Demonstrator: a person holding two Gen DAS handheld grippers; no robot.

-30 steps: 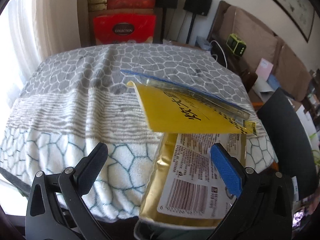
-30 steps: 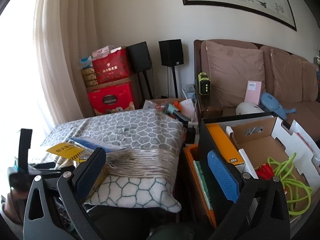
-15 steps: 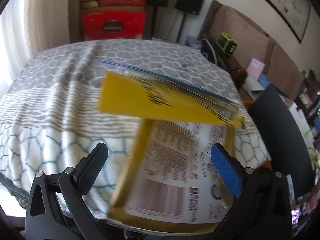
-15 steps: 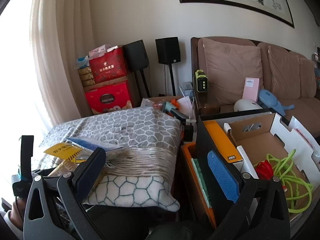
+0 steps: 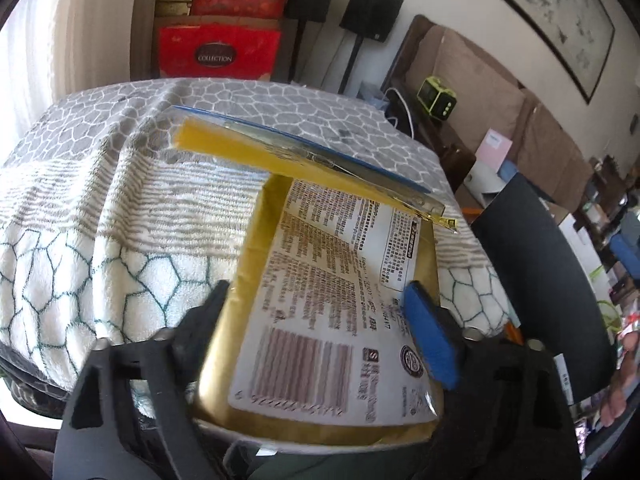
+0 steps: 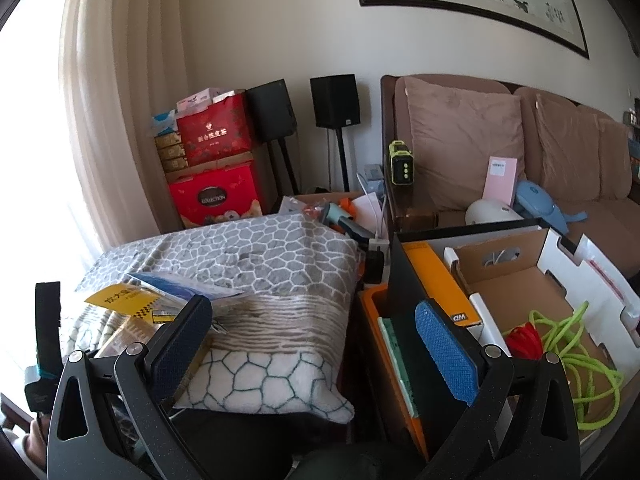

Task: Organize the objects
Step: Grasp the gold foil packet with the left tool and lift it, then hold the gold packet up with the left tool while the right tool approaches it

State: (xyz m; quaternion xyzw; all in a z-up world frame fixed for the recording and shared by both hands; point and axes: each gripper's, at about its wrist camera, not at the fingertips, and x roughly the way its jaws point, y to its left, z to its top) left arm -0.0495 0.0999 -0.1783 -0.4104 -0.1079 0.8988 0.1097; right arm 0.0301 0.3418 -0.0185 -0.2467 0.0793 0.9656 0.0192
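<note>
Above the patterned blanket [image 5: 100,208], left tongs [image 5: 316,320] angled downward, jaws just narrowed astride the gold packet [image 5: 320,340], grip uncertain.

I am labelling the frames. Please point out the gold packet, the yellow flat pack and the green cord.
gold packet [image 5: 320,320], left wrist view, on its white printed label.
yellow flat pack [image 5: 240,146], left wrist view, on its plain yellow face.
green cord [image 6: 576,364], right wrist view, on a loop in the cardboard box.

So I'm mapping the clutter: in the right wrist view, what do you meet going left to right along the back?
Curtain → red boxes → speaker → green device → pink card → blue toy.
</note>
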